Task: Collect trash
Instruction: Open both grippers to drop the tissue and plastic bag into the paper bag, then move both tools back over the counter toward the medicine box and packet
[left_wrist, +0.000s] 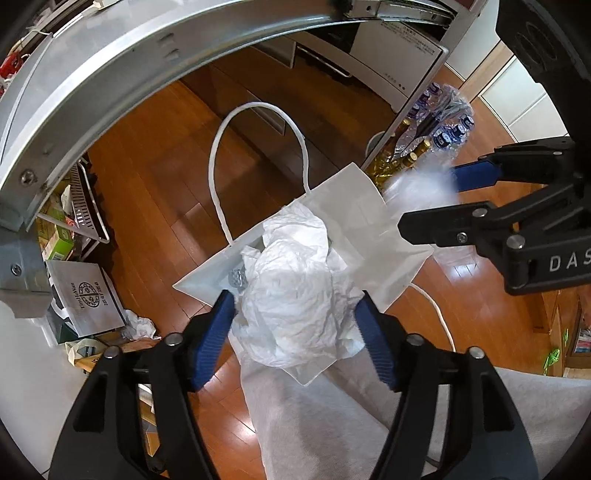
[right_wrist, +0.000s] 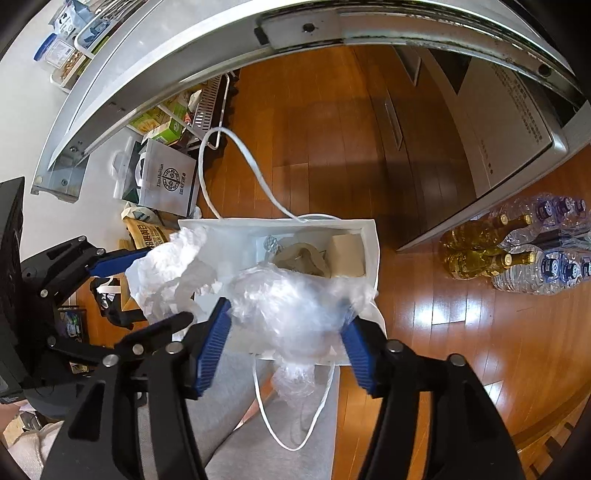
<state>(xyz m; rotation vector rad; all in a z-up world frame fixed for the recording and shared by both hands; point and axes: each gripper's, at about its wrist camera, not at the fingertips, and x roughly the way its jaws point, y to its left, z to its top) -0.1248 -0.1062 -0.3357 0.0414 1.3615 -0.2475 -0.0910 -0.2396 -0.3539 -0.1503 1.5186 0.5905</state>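
Observation:
A white paper bag (left_wrist: 354, 218) (right_wrist: 295, 227) with rope handles stands open on the wooden floor. Brown paper, a beige box (right_wrist: 347, 254) and a shiny scrap lie inside. My left gripper (left_wrist: 299, 321) is shut on a crumpled white paper wad (left_wrist: 295, 291) (right_wrist: 166, 269) just above the bag's mouth. My right gripper (right_wrist: 286, 328) (left_wrist: 436, 199) is shut on a crumpled clear plastic wad (right_wrist: 288, 306) (left_wrist: 417, 184) over the bag's near edge. The two grippers hang side by side.
A metal table frame (left_wrist: 110, 74) arches overhead. Glass bottles (right_wrist: 480, 254) and packed water bottles (right_wrist: 546, 258) lie at the right. A printed white bag (right_wrist: 170, 181), cartons and a wire rack stand at the left. A grey-trousered leg (left_wrist: 314, 424) is below.

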